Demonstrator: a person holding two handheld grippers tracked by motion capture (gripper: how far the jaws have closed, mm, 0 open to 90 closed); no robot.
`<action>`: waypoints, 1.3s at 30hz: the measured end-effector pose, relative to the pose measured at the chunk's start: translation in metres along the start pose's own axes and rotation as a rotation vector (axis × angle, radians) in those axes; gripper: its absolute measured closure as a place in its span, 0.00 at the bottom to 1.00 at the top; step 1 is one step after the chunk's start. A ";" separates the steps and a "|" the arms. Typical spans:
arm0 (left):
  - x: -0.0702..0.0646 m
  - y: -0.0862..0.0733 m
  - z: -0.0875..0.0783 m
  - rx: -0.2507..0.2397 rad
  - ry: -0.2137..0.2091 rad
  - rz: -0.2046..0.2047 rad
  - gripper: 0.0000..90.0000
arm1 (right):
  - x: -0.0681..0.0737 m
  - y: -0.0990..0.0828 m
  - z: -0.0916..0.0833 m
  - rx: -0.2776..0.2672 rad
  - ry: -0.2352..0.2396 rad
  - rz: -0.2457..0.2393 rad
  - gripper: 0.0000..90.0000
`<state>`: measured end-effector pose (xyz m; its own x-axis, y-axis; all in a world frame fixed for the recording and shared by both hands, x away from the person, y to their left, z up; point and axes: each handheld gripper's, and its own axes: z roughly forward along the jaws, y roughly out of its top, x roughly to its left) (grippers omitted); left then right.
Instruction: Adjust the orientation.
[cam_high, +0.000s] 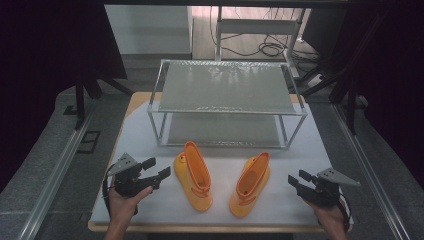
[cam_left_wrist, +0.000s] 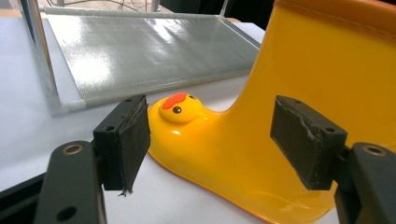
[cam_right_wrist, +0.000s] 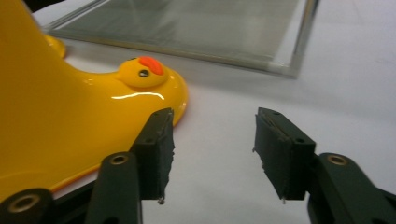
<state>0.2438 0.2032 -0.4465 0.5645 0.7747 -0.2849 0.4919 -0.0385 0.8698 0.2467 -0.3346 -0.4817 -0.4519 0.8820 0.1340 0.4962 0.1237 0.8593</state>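
Two yellow rubber boots with orange rims and a duck face on the toe stand on the white table, toes toward the rack. My left gripper (cam_high: 159, 168) is open just left of the left boot (cam_high: 192, 175). In the left gripper view the pads (cam_left_wrist: 133, 140) flank the boot's foot (cam_left_wrist: 224, 154) without touching it; the duck face (cam_left_wrist: 180, 108) sits past the left pad. My right gripper (cam_high: 298, 177) is open to the right of the right boot (cam_high: 250, 185). In the right gripper view that gripper (cam_right_wrist: 212, 144) has nothing between its pads, with the boot (cam_right_wrist: 56, 112) beside its left jaw.
A metal-framed rack (cam_high: 225, 112) with two grey shelves stands at the back of the table (cam_high: 150, 210), its lower shelf (cam_left_wrist: 140, 51) just beyond the boots. Dark curtains and stand legs flank the table. Cables lie on the floor behind.
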 end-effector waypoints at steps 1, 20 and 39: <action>-0.001 0.001 -0.001 -0.004 -0.001 0.003 0.31 | 0.001 0.000 0.000 -0.001 0.008 -0.007 0.57; -0.046 0.006 -0.032 -0.111 -0.129 0.078 0.99 | 0.006 0.000 -0.001 -0.032 0.079 -0.019 0.72; -0.115 -0.033 -0.008 -0.029 -0.325 0.138 1.00 | -0.007 -0.007 0.010 -0.012 0.054 0.035 0.71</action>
<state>0.1575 0.1199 -0.4389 0.8080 0.5222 -0.2728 0.3799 -0.1079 0.9187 0.2537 -0.3371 -0.4938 -0.4739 0.8598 0.1899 0.5032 0.0875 0.8597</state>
